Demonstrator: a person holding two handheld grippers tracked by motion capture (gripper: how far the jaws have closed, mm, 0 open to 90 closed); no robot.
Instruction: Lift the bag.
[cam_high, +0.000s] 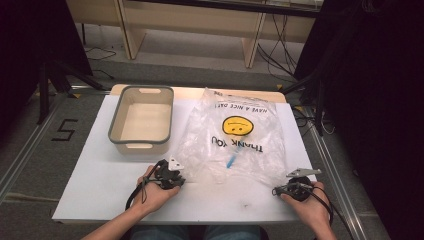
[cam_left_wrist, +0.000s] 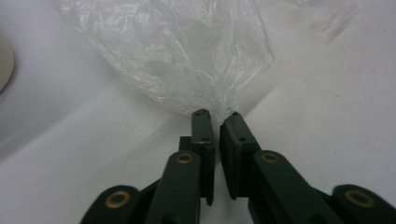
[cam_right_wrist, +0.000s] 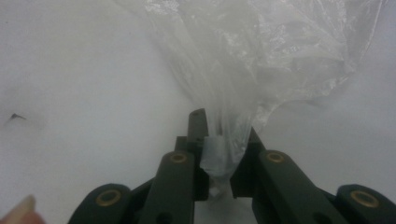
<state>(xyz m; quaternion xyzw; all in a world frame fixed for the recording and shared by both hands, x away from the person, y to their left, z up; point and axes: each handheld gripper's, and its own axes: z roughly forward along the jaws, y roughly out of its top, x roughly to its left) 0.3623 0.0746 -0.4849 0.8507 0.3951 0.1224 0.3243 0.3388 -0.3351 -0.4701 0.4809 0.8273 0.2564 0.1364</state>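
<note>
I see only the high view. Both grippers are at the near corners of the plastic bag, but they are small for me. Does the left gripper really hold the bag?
Observer: Yes. In the left gripper view the left gripper has its jaws nearly closed on a thin pinch of the plastic bag at its tips.
Operator: And the right one?
Observer: The right gripper also has the bag; a thicker bunched strip of film runs down between its jaws.
Operator: Is something else near the right gripper?
Observer: A small dark mark sits on the white table to the left in the right gripper view.
</note>
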